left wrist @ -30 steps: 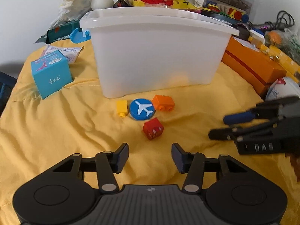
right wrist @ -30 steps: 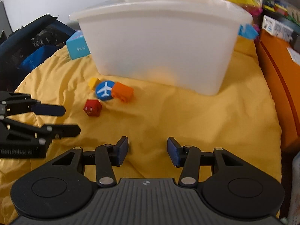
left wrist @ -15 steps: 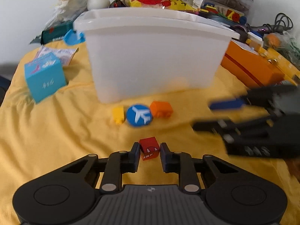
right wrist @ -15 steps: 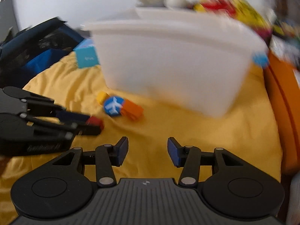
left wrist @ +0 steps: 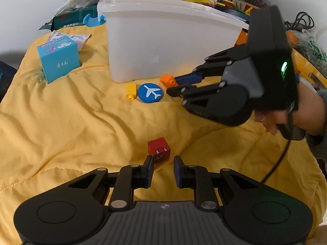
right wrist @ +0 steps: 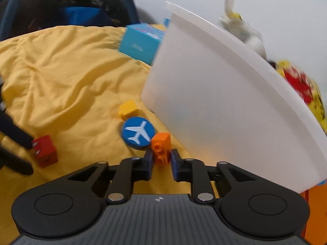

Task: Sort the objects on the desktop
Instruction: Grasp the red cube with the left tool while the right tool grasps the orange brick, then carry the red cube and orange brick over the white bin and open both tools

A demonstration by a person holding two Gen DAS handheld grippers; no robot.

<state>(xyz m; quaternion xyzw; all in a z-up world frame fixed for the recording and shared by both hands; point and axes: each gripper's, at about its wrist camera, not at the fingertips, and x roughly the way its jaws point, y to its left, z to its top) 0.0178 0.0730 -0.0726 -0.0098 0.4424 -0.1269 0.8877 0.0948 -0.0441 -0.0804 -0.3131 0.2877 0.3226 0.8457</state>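
The right tool [right wrist: 160, 164] has just closed and now pinches the orange brick [right wrist: 161, 150] beside the white bin [right wrist: 214, 110]. The left tool [left wrist: 163, 168] has been narrowing too; the red cube [left wrist: 159, 148] sits at its fingertips, touching the left one, on the yellow cloth [left wrist: 71, 122]. A blue airplane disc [left wrist: 150, 93] and yellow brick [left wrist: 130, 90] lie near the bin.

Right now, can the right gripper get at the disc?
Probably not yet: the right gripper is shut on the orange brick. The disc lies uncovered just beside its tips, so after dropping the brick, likely yes.
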